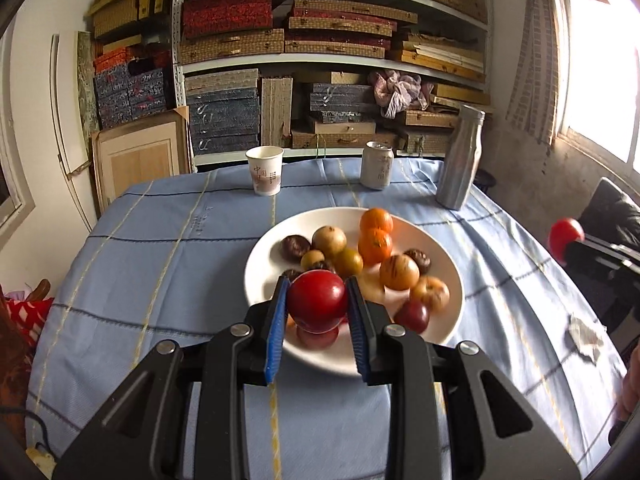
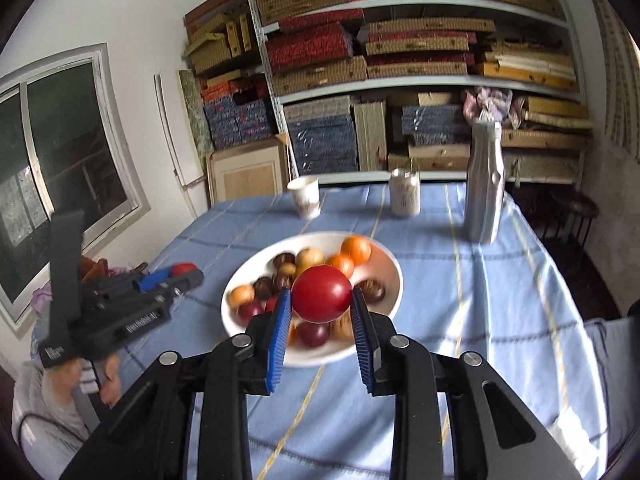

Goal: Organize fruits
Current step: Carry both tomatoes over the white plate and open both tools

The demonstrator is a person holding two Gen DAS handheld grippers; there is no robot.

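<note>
A white plate (image 1: 268, 252) on the blue checked tablecloth holds several fruits: oranges (image 1: 375, 234), tan round fruits and dark ones. My left gripper (image 1: 317, 300) is shut on a red fruit (image 1: 317, 300), lifted above the plate's near side. In the right wrist view my right gripper (image 2: 321, 299) is shut on another red fruit (image 2: 321, 299) above the same plate (image 2: 394, 270). The left gripper (image 2: 182, 274) shows there at the left with its red fruit (image 2: 183, 268). The right one's red fruit (image 1: 565, 234) shows at the right edge of the left wrist view.
At the table's far edge stand a paper cup (image 1: 264, 170), a drink can (image 1: 377, 164) and a tall metal bottle (image 1: 460, 158). A crumpled white scrap (image 1: 585, 336) lies on the cloth at the right. Shelves of boxes fill the wall behind. A hand (image 2: 106, 380) holds the left gripper.
</note>
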